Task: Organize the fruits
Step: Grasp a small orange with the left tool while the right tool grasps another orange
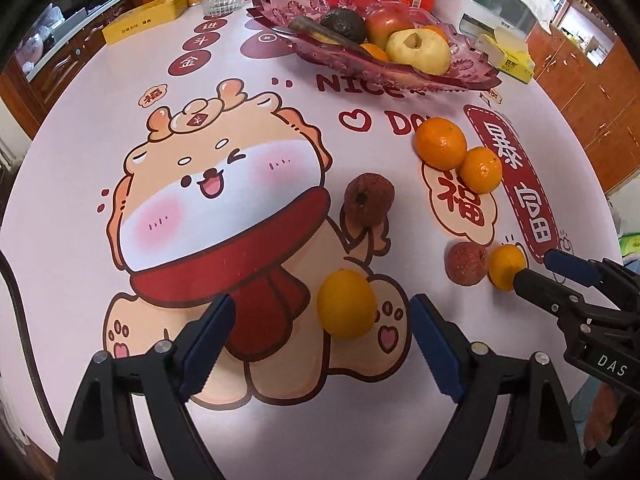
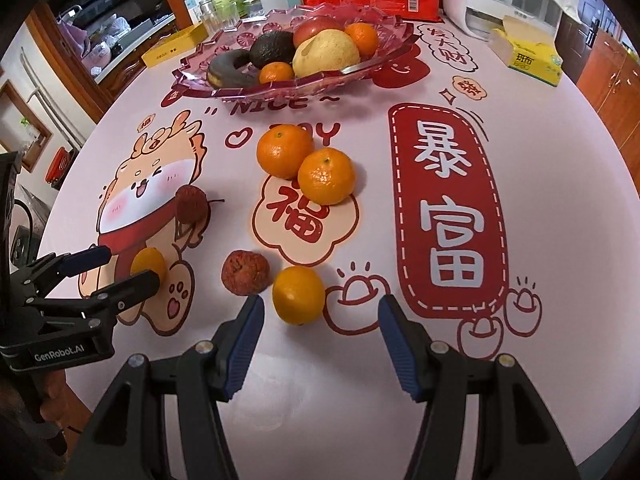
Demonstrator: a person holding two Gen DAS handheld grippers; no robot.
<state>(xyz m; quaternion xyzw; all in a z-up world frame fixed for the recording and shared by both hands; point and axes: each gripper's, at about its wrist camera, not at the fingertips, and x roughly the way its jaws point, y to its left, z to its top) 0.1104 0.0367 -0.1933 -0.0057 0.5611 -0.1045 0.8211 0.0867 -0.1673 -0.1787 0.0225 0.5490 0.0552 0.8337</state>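
Under the left wrist: left gripper (image 1: pixel 322 338) spread, nothing pinched, small orange (image 1: pixel 346 304) on the tablecloth (image 1: pixel 80 240) ahead between its fingers. Step, as judged: approach to grasp; next, lower and close.

Under the right wrist: right gripper (image 2: pixel 320 342) spread, empty; second small orange (image 2: pixel 298 295) ahead of it, left of centre. Fruit dish (image 2: pixel 200 76) far side, the likely destination.

The left gripper (image 1: pixel 320 340) is wide open over the table (image 1: pixel 80 168). A small orange (image 1: pixel 346 303) lies between its blue fingers (image 1: pixel 208 344), and they are not touching it. On the right, the right gripper (image 1: pixel 540 266) reaches a second small orange (image 1: pixel 505 266) beside a wrinkled red fruit (image 1: pixel 466 263). Two bigger oranges (image 1: pixel 440 143) touch each other. Behind them a pink glass dish (image 1: pixel 460 76) holds more fruit.
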